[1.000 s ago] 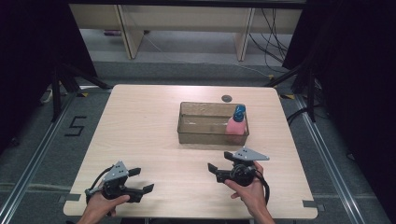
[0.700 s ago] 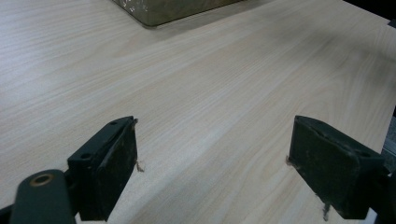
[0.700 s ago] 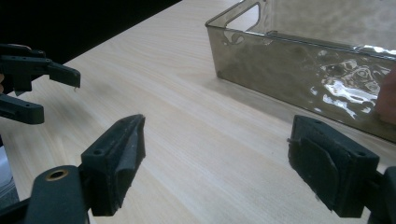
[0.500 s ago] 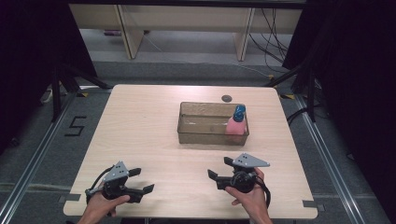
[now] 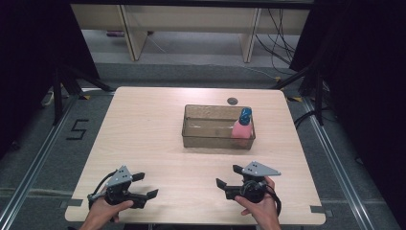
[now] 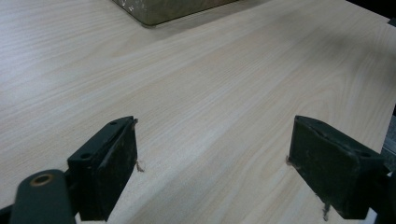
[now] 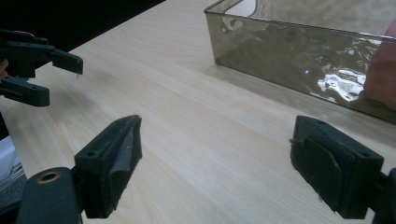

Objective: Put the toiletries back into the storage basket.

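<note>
A clear brownish bin [image 5: 210,128] stands on the wooden table [image 5: 143,129], right of centre. A pink bottle with a blue cap [image 5: 242,125] stands upright in the bin's right end. My left gripper [image 5: 145,185] is open near the front left edge, with nothing between its jaws. My right gripper [image 5: 229,176] is open near the front edge, in front of the bin and also empty. In the left gripper view my left gripper [image 6: 212,172] is over bare wood, with a bin corner [image 6: 163,9] far ahead. From my right gripper [image 7: 215,172], the bin wall [image 7: 299,56] shows ahead, the pink bottle [image 7: 383,79] at the right edge.
A small dark round spot [image 5: 232,100] lies on the table behind the bin. In the right gripper view the left gripper [image 7: 60,81] shows far off at the left. Black stands and cables flank the table on the floor.
My right gripper has drawn back a little toward the near edge of the table. The left gripper, the bin and the bottle have not moved.
</note>
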Demonstrator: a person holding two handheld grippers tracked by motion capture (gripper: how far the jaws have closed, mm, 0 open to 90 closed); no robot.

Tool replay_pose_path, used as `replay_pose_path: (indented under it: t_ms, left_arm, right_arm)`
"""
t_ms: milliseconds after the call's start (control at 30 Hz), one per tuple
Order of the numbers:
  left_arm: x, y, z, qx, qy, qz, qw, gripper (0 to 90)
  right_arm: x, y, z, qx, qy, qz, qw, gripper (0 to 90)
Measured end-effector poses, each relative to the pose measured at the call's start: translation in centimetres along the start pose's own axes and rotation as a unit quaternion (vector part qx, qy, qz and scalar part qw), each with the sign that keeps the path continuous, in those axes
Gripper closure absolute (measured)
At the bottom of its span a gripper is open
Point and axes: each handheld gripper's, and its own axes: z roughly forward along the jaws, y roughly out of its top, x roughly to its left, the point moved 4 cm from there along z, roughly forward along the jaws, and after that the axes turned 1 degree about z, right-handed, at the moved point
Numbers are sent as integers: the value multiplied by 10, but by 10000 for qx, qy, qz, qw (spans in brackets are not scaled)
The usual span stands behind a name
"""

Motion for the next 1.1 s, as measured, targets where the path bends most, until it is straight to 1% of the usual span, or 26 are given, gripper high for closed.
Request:
replay_pose_path:
  t_ms: [33,67,100,133,167,200,233,267,333,367,400,433,467,500,533,567,600,633,667,700,733,767,833,1000,1033,1100]
  left_arm:
    - [0,0,0,2,1,2,10000,148]
    - [0,0,0,2,1,0,10000,148]
    - [0,0,0,2,-1,1,10000,148]
    - [0,0,0,6,0,4,10000,148]
    - [0,0,0,18,23,8,10000,148]
    - [0,0,0,16,28,6,10000,148]
    - [0,0,0,13,11,5,10000,148]
    - [0,0,1,4,-3,1,10000,148]
    - [-1,0,1,7,29,-20,10000,148]
    - [-1,0,1,4,26,-19,10000,148]
    - [0,0,1,2,-1,3,10000,148]
    - [0,0,0,7,9,9,10000,147]
    - [0,0,0,7,9,9,10000,148]
    - [0,0,0,8,7,10,10000,148]
    - [0,0,1,8,4,8,10000,148]
    - [-1,0,1,6,30,-12,10000,148]
    - [-1,0,1,6,25,-13,10000,148]
    - [-1,0,1,8,27,-10,10000,148]
    - [-1,0,1,-1,-1,-9,10000,148]
    - [-1,0,1,-1,-1,-9,10000,148]
    - [-1,0,1,1,1,-8,10000,148]
    - [-1,-1,1,22,2,13,10000,148]
    - [-1,-1,1,24,4,13,10000,148]
    - [-1,-1,1,30,3,20,10000,147]
    - [-1,-1,1,35,4,21,10000,148]
    - [0,-1,1,35,-8,35,10000,148]
  right_arm:
    - [0,0,-2,24,-1,-50,10000,172]
    - [1,-1,-3,66,94,-11,9999,172]
    - [0,-1,-4,49,54,-120,9999,171]
    - [0,-2,-5,13,-10,-98,10000,169]
    - [-1,-3,-5,-4,26,-175,9998,168]
    - [1,-4,-5,69,21,-27,10000,168]
    - [0,-5,-5,82,50,-123,9999,167]
    - [0,-6,-5,39,11,-131,9999,167]
    - [0,-8,-7,85,-47,-246,9996,167]
    - [1,-10,-6,60,34,-181,9998,166]
    - [2,-11,-6,103,3,-104,9999,166]
    - [2,-11,-7,96,67,-184,9998,165]
    - [2,-13,-8,119,-8,-148,9998,165]
    - [4,-14,-9,152,20,-124,9998,165]
    - [4,-15,-8,66,55,-241,9997,164]
    - [6,-17,-9,142,111,-161,9997,163]
    - [5,-18,-9,143,46,-206,9997,162]
    - [6,-19,-10,141,81,-214,9996,162]
    - [8,-20,-12,160,91,-153,9997,162]
    - [8,-20,-12,160,91,-153,9997,162]
    - [7,-21,-13,163,82,-240,9995,162]
    - [9,-23,-14,163,92,-150,9997,161]
    - [9,-24,-14,170,158,-204,9995,161]
    - [8,-30,-15,225,74,-253,9994,160]
    - [10,-31,-16,247,67,-135,9996,160]
    - [9,-31,-15,242,84,-239,9994,160]
